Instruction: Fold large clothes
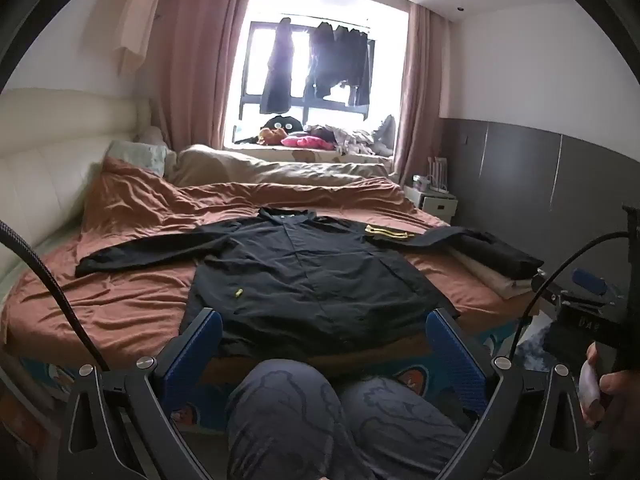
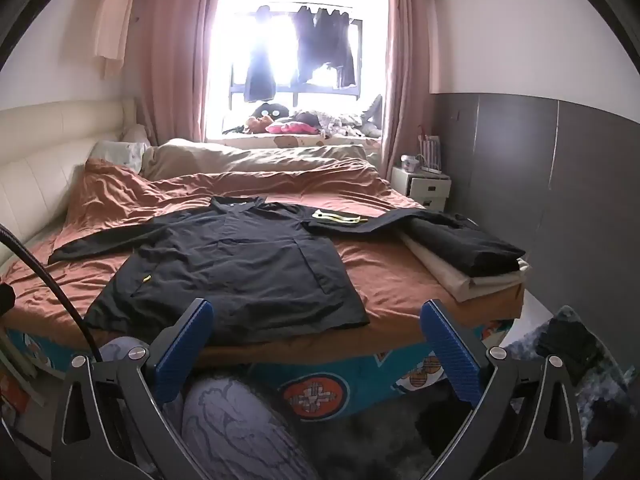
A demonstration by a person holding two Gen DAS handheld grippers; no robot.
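No brand or writing can be read on anything in front of you; the only marks on the black jacket (image 1: 304, 276) are a small yellow tag (image 1: 238, 291) on its front and a yellow-trimmed patch (image 1: 386, 233) near one shoulder, both too small to make out. The jacket lies spread flat, front up, on the rust-coloured bed sheet (image 1: 120, 300), collar toward the window (image 1: 308, 68), sleeves stretched out to either side. Its hem reaches the near edge of the bed. Your left hand-held gripper (image 1: 324, 352) has its jaws spread wide with nothing between them, short of the hem, above your knees (image 1: 288, 408). Your right hand-held gripper (image 2: 320, 340) is likewise wide open and empty, just short of the hem's right corner. A folded pile of clothes (image 2: 468, 256) sits at the bed's right edge, with one sleeve end lying against it.
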